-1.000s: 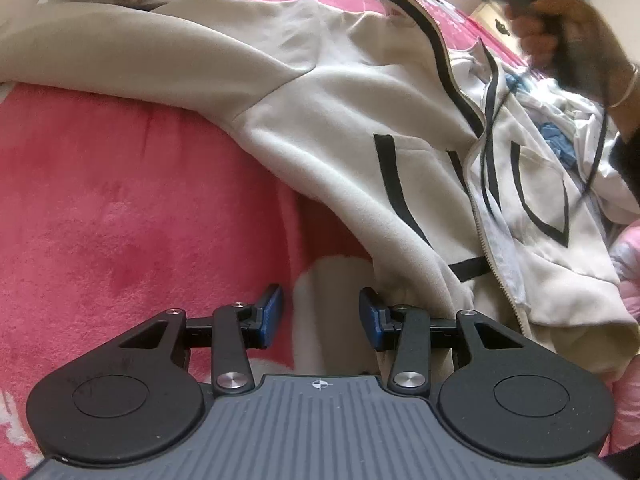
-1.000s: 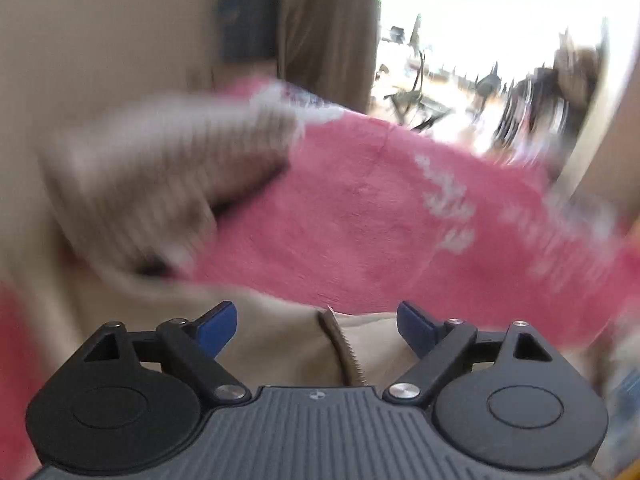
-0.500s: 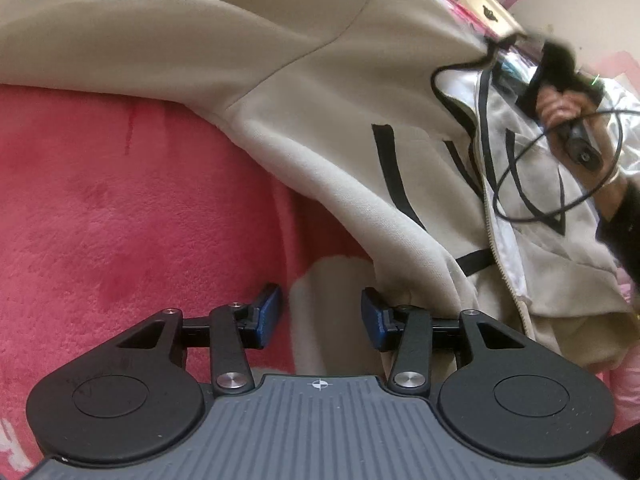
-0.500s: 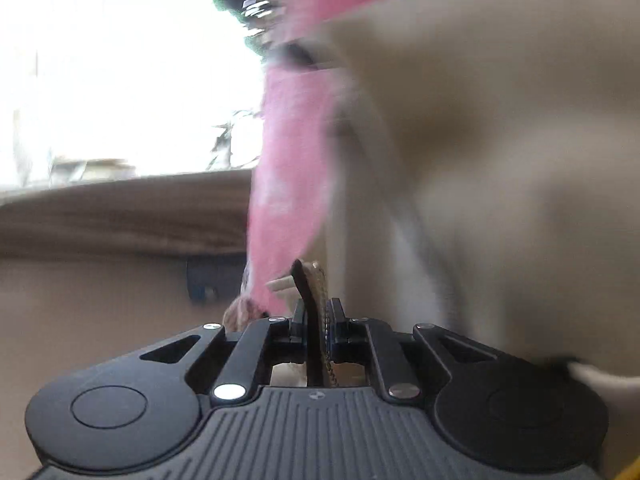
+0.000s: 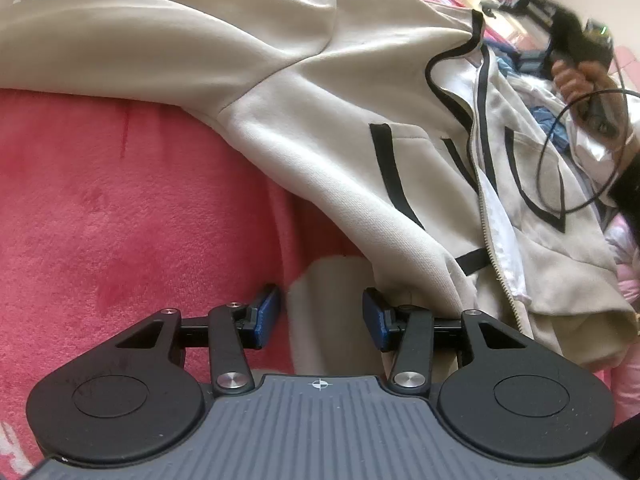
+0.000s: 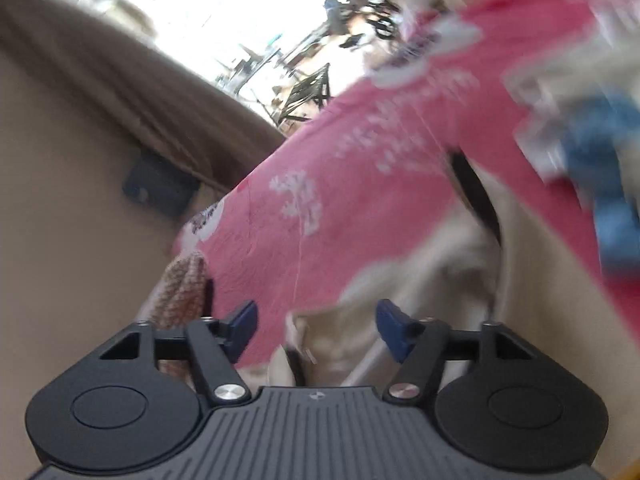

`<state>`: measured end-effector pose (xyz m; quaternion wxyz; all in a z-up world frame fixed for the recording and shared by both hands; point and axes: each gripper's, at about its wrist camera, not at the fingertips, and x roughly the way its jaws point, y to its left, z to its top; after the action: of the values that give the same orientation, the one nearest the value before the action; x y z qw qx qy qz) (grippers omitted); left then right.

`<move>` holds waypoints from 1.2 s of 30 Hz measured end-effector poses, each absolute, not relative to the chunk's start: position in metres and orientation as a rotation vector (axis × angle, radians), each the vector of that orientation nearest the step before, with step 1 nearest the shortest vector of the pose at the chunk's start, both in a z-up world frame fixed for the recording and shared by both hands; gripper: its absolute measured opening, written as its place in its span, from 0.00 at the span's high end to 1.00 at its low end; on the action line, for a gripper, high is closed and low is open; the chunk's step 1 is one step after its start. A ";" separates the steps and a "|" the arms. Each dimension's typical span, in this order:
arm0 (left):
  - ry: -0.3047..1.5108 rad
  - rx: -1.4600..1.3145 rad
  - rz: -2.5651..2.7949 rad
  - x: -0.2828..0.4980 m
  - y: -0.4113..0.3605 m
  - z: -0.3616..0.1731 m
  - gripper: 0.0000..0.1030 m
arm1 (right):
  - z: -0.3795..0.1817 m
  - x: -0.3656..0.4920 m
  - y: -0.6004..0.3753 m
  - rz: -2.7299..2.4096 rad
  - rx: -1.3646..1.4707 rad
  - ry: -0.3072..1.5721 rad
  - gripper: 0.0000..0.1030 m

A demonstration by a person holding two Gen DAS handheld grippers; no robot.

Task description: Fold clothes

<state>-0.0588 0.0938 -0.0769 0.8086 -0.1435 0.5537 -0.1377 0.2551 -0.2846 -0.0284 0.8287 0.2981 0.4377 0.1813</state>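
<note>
A beige zip jacket (image 5: 320,92) with black trim lies spread on the pink blanket (image 5: 120,200) of a bed, one sleeve stretched away from its body toward the far pillow end, the zip front half open.

The left gripper (image 5: 320,316) hovers at the jacket's hem, its fingers (image 5: 266,316) partly apart, the hem just beside one finger but nothing pinched.

The right gripper (image 6: 316,326) sits up at the jacket's collar end; its fingers have just been opening and stand wide, with a fold of beige cloth lying loose between them, not clamped. From the left view the hand (image 5: 576,76) carrying it shows beyond the collar.

This looks like the laying-out stage, before any fold. Next, I judge, each gripper needs a firm pinch on an edge to square the jacket flat and bring the sleeve in.
</note>
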 end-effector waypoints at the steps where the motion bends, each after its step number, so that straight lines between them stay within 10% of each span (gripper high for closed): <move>1: 1.184 -0.306 -0.294 -0.059 0.093 -0.077 0.55 | -0.026 0.269 -0.268 0.418 0.593 0.959 0.22; 8: 1.182 -0.298 -0.290 -0.059 0.093 -0.078 0.55 | -0.066 0.314 -0.185 0.478 0.376 1.329 0.21; 13: 1.173 -0.315 -0.287 -0.062 0.096 -0.080 0.54 | -0.080 0.304 -0.167 0.526 0.281 1.380 0.79; 17: 1.177 -0.328 -0.295 -0.061 0.099 -0.080 0.54 | -0.056 0.302 -0.187 0.579 0.459 1.197 0.93; 31: 1.205 -0.340 -0.291 -0.057 0.099 -0.082 0.54 | -0.133 0.352 -0.159 0.487 0.641 1.085 0.95; 36: 1.203 -0.344 -0.287 -0.058 0.097 -0.083 0.54 | -0.118 0.350 -0.202 0.440 0.822 1.017 0.43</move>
<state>-0.0576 0.0967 -0.0831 0.8010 -0.1602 0.5610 -0.1340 0.3503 -0.2020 -0.1180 0.7714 0.3792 0.4690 0.2030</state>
